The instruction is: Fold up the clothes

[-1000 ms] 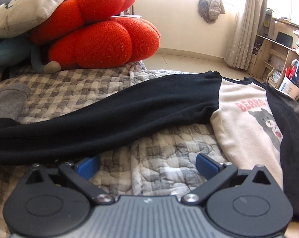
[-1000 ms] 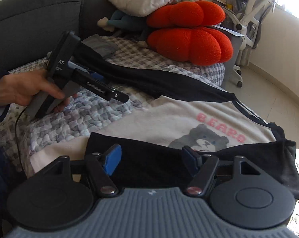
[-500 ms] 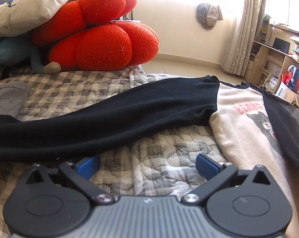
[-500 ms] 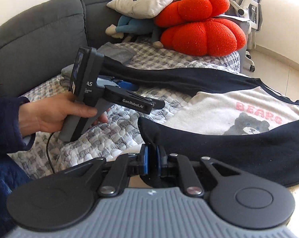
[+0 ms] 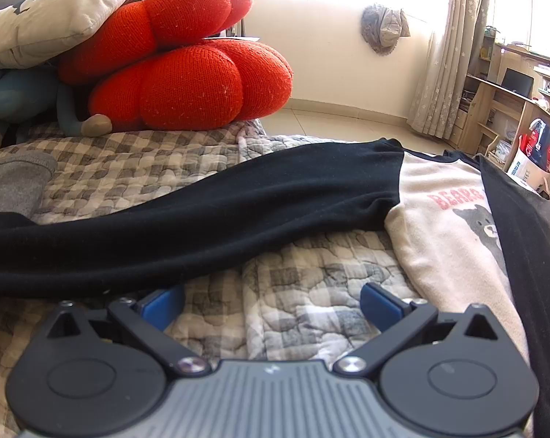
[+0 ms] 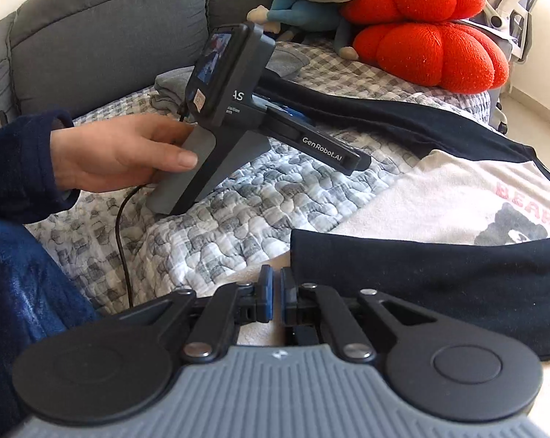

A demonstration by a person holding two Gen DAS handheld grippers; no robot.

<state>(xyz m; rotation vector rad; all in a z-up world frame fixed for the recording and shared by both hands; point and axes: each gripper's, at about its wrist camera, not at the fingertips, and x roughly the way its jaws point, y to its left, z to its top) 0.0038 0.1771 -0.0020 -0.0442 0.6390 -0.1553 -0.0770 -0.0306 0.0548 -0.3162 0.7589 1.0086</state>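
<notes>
Pinching near its own camera, the right gripper (image 6: 273, 294) has just been closing; its 2 blue pads stand almost together beside the cuff of the near black sleeve (image 6: 421, 277), and whether cloth is caught between them cannot be told. The soft cream-and-black bear-print sweatshirt (image 6: 439, 197) lies flat on the grey checked quilt (image 6: 238, 211); it looks light and limp, best taken at cuffs or hem. Farther off, the left gripper (image 5: 271, 304) hangs wide open over quilt, just short of the far black sleeve (image 5: 220, 215).

A gray sofa (image 6: 103, 33) holds red cushions (image 5: 187, 84). Bright sun comes through curtains (image 5: 435, 84) beside a wooden desk (image 5: 501, 109).
</notes>
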